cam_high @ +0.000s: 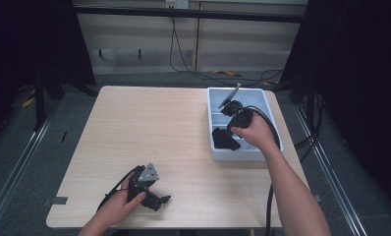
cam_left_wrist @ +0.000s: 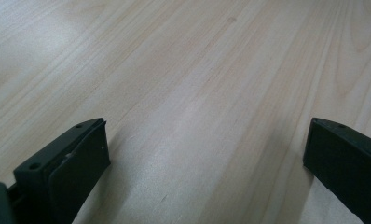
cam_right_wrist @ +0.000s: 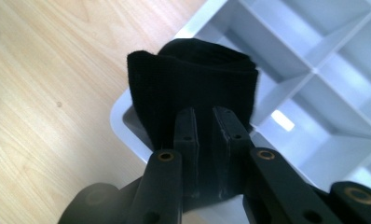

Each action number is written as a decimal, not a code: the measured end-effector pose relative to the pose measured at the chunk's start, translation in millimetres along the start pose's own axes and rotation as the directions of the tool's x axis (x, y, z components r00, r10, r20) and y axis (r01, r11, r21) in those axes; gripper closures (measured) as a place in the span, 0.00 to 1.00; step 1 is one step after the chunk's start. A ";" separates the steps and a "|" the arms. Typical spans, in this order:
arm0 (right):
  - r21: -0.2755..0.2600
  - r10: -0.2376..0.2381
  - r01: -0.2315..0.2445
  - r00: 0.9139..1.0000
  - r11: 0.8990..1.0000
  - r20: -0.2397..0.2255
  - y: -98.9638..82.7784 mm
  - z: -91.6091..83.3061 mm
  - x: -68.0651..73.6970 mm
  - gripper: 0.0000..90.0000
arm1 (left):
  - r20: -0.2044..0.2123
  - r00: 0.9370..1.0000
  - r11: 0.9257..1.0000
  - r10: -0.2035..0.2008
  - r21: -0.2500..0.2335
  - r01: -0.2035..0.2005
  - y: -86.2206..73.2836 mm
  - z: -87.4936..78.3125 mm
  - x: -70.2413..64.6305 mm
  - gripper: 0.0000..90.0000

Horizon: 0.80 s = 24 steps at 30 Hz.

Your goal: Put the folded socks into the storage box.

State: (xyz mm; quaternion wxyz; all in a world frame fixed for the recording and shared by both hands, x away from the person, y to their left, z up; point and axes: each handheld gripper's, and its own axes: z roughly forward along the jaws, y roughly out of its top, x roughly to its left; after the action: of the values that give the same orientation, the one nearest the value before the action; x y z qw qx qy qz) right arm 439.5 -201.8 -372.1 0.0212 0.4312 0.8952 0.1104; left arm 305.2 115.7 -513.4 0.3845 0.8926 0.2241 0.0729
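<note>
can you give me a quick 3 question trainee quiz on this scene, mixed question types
1. True or false: the left hand-held gripper is shut on a cloth.
2. Multiple choice: the right hand-held gripper grips the folded black cloth over which spot? A) bare table middle B) near left corner of the grey divided tray C) the floor
3. Fill in: the left hand-held gripper rests near the table's ____ edge.

Key: 1 false, it is open on bare wood. 2 B. 3 near, the person's side.
</note>
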 end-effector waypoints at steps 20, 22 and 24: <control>0.037 -0.007 0.008 1.000 0.999 -0.017 -10.8 38.8 4.4 0.97 | -0.006 1.000 1.000 -0.001 -0.006 0.001 -0.4 0.5 -0.5 0.00; 0.043 -0.015 0.015 1.000 0.999 -0.010 -10.8 39.4 5.2 0.97 | -0.005 1.000 1.000 -0.002 -0.007 0.002 -0.4 0.5 -0.5 0.00; 0.043 -0.012 0.013 1.000 0.999 -0.010 -10.7 40.6 5.7 0.98 | 0.001 1.000 1.000 0.000 -0.008 0.000 -0.5 0.4 -0.2 0.00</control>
State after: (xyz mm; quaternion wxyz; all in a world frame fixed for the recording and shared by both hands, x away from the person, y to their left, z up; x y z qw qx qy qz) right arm 433.1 -196.6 -413.7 0.0082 0.4253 0.9002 0.0930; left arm 304.9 115.6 -514.0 0.3880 0.8911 0.2238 0.0732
